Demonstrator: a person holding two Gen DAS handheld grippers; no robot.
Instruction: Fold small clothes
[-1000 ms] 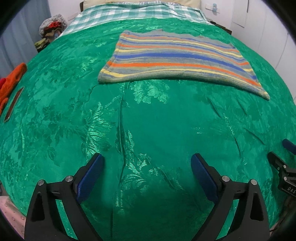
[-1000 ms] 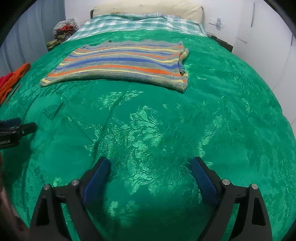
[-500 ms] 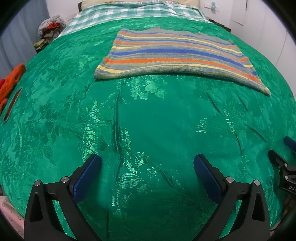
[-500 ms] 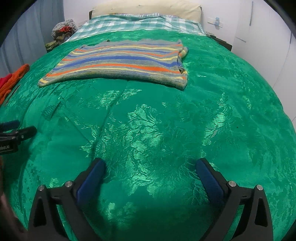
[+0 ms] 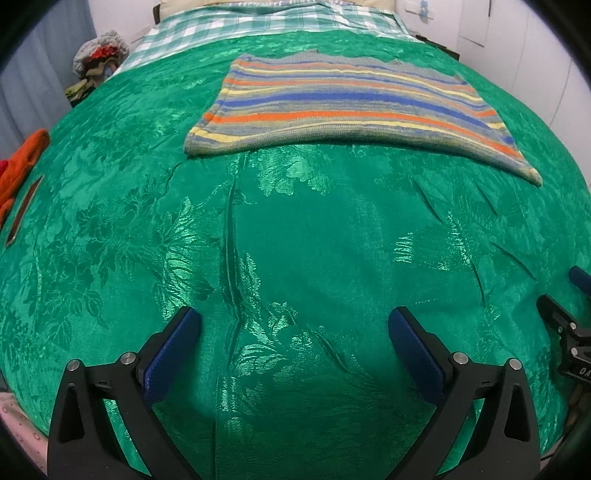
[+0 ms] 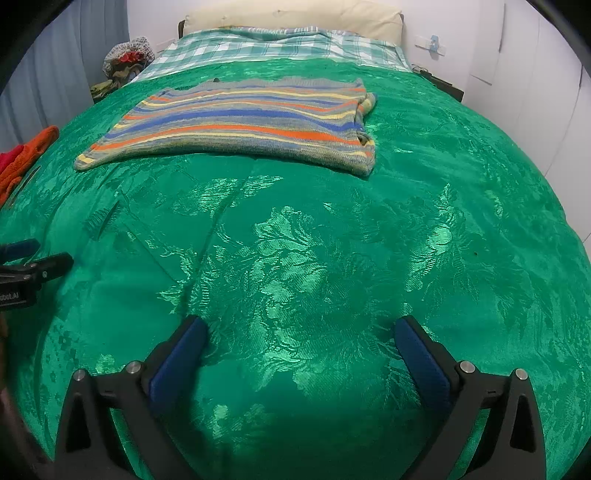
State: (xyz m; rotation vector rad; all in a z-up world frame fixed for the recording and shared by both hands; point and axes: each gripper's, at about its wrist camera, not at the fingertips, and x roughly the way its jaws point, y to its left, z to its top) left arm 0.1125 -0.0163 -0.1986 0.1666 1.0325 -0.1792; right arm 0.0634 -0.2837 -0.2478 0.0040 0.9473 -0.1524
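A striped knit garment (image 5: pixel 351 107), with grey, blue, orange and yellow bands, lies flat on the far half of a green bedspread (image 5: pixel 295 240). It also shows in the right wrist view (image 6: pixel 243 125), with its right side bunched. My left gripper (image 5: pixel 293 325) is open and empty above the near part of the bedspread, well short of the garment. My right gripper (image 6: pixel 301 336) is open and empty too, at a similar distance. Each gripper's tip shows at the edge of the other's view: the right gripper (image 5: pixel 569 332) and the left gripper (image 6: pixel 33 273).
Orange and red clothes (image 5: pixel 22 162) lie at the bed's left edge beside a thin dark strip (image 5: pixel 24 210). A checked sheet (image 6: pixel 277 44) and a pillow (image 6: pixel 295 16) lie at the head. A pile of clothes (image 6: pixel 125 59) sits far left. White walls stand at the right.
Both grippers have tilted or drawn back slightly, so the garment sits a little higher in both views. Both stay open and the garment has not moved.
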